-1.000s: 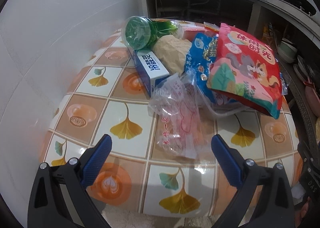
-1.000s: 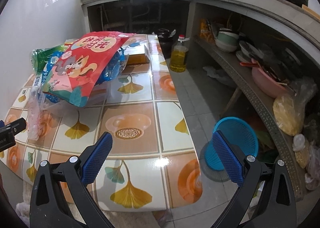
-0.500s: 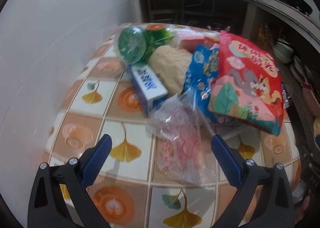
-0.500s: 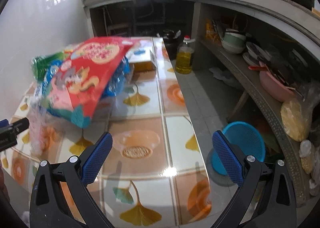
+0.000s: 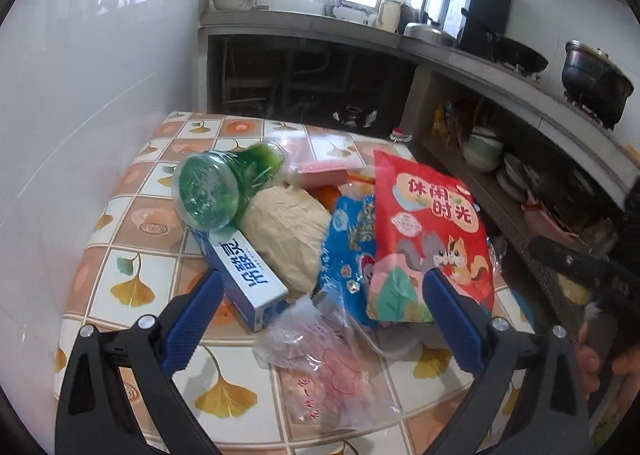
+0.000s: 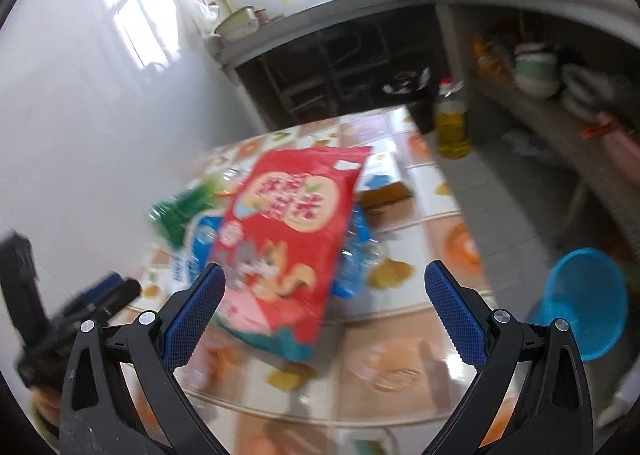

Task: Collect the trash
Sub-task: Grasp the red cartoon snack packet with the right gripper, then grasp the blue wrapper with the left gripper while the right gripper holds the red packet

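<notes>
A pile of trash lies on the tiled table (image 5: 132, 251): a red snack bag (image 5: 430, 239), a blue wrapper (image 5: 346, 251), a crumpled clear plastic bag (image 5: 324, 367), a blue-and-white box (image 5: 244, 275), a green plastic bottle (image 5: 218, 191) and a beige lump (image 5: 284, 231). My left gripper (image 5: 320, 319) is open and empty, just in front of the clear bag. My right gripper (image 6: 324, 311) is open and empty, in front of the red snack bag (image 6: 288, 239). The right wrist view is blurred.
A blue basket (image 6: 586, 303) stands on the floor right of the table. An oil bottle (image 6: 452, 123) stands behind the table. A cardboard box (image 6: 384, 183) lies behind the pile. Concrete shelves with bowls (image 5: 484, 147) run along the right. A white wall is at the left.
Both grippers have tilted upward and swung left toward the pile, so more of the kitchen shows. Both remain open. The pile has not moved.
</notes>
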